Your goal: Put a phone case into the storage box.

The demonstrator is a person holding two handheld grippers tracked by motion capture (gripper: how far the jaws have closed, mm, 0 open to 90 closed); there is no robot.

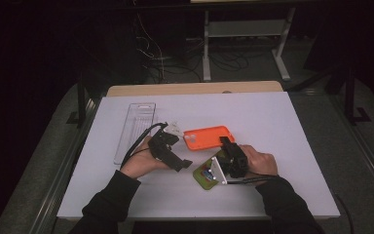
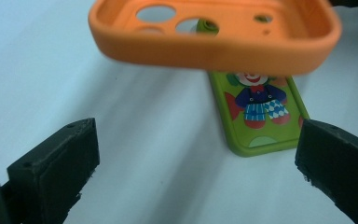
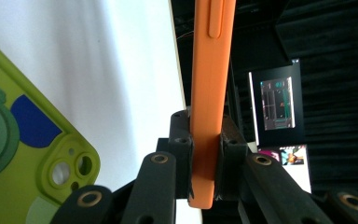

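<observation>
An orange phone case (image 1: 208, 137) hangs a little above the white table top, with my right gripper (image 1: 225, 143) shut on its right edge. In the right gripper view the jaws (image 3: 206, 140) pinch the case's thin wall (image 3: 212, 70). A green phone case (image 1: 203, 176) printed with a clown lies flat under it, by the right hand. My left gripper (image 1: 181, 148) stands open just left of the orange case. In the left gripper view its jaws (image 2: 198, 135) are wide apart with nothing between them; the orange case (image 2: 214, 46) floats ahead and the green case (image 2: 261, 112) lies beyond.
A clear plastic tray (image 1: 135, 129) lies lengthwise at the left back of the white table top (image 1: 272, 122). A wooden strip (image 1: 195, 88) runs along the far edge. Beyond the table, a lit screen (image 3: 277, 102) stands in the dark room.
</observation>
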